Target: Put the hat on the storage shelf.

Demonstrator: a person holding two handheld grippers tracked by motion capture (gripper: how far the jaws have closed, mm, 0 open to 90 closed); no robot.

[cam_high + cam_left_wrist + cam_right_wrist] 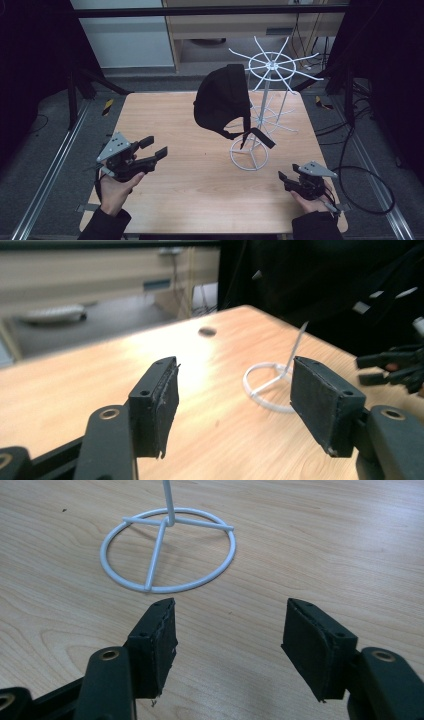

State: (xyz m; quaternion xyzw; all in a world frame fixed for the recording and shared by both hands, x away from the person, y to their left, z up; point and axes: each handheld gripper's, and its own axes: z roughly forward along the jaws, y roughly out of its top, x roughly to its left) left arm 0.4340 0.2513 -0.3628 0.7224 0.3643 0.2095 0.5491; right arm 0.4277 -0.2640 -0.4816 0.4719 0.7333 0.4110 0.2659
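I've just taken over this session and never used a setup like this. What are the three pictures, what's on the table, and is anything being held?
No robot arm here: a person holds a hand-held claw in each hand. The high view looks down from above the person's side. There the left claw is at the left and the right claw at the right, both near the front edge of the wooden table.

The other two pictures come from cameras riding on the claws, looking along their black jaws. In both, the jaws stand wide apart with nothing between them, so neither holds anything.

On the table stands a white wire rack with a ring base and spoke arms on top. A black cap hangs on it. The right claw's camera faces the ring base close up.
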